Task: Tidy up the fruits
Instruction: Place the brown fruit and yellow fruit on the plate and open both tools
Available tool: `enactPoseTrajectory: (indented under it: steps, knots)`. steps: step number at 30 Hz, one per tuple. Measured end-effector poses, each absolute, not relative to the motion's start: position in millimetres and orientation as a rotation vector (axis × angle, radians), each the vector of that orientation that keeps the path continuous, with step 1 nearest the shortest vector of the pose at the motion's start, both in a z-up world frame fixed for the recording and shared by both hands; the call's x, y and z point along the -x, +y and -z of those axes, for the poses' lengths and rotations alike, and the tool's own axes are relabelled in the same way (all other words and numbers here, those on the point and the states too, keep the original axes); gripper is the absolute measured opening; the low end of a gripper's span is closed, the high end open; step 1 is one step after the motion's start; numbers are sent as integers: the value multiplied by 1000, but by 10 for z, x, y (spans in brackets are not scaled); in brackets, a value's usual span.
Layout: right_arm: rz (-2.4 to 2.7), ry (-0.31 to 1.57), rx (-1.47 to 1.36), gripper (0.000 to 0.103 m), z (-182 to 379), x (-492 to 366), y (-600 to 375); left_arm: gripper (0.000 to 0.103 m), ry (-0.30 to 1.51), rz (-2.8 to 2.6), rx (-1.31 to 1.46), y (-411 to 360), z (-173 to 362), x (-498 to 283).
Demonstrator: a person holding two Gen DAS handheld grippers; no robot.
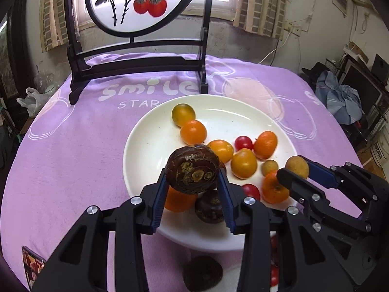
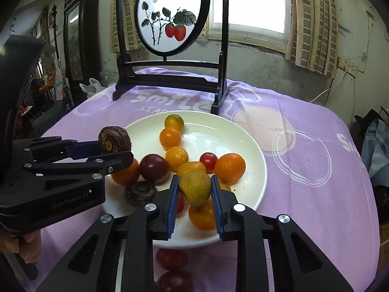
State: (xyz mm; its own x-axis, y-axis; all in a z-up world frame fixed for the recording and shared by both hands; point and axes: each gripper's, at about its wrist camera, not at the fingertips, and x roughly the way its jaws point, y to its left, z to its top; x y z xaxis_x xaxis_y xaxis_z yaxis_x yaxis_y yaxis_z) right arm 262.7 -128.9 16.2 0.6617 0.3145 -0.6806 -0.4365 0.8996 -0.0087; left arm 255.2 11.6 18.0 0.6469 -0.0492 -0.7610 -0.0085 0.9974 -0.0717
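Observation:
A white plate (image 1: 145,146) (image 2: 255,155) on the purple cloth holds several orange, yellow and red fruits and dark brown water chestnuts. My left gripper (image 1: 193,185) (image 2: 116,149) is shut on a dark brown water chestnut (image 1: 193,170) (image 2: 114,140) and holds it above the plate's near left part. My right gripper (image 2: 194,192) (image 1: 295,168) is shut on a small tan-yellow round fruit (image 2: 195,187) (image 1: 297,166), held above the plate's near right part. Another water chestnut (image 2: 139,193) (image 1: 210,206) lies in the plate below.
A dark wooden stand with a round painted screen (image 1: 136,2) (image 2: 170,17) stands at the table's far side. On the cloth near the plate's front edge lie a brown water chestnut (image 1: 203,273) and red tomatoes (image 2: 171,259). A small printed card (image 1: 31,265) lies at front left.

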Motion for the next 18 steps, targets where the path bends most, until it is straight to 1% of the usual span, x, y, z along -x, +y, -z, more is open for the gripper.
enactPoseTrajectory:
  steps: [8,10,11,12,13,14,18]
  knots:
    - [-410,750,203,27,-16,-2788,-1196,39,900,-4,84,152,-15,-2840]
    - [-404,752,198,38,0,-2800,-1193,40,892,-10,88,149,-9,-2857]
    - [-405,752,195,41,1,-2796,-1196,48,882,-3,92,144,-20,-2857]
    - [-408,750,191,43,-5,-2782,-1199,61,874,-2,92,138,-35,-2848]
    - [-410,748,189,44,-14,-2765,-1202,66,861,-10,88,129,-56,-2827]
    - [-413,746,188,44,-25,-2745,-1208,68,843,-19,81,121,-86,-2799]
    - [-417,734,170,48,-94,-2635,-1283,69,822,-4,73,92,-185,-2690]
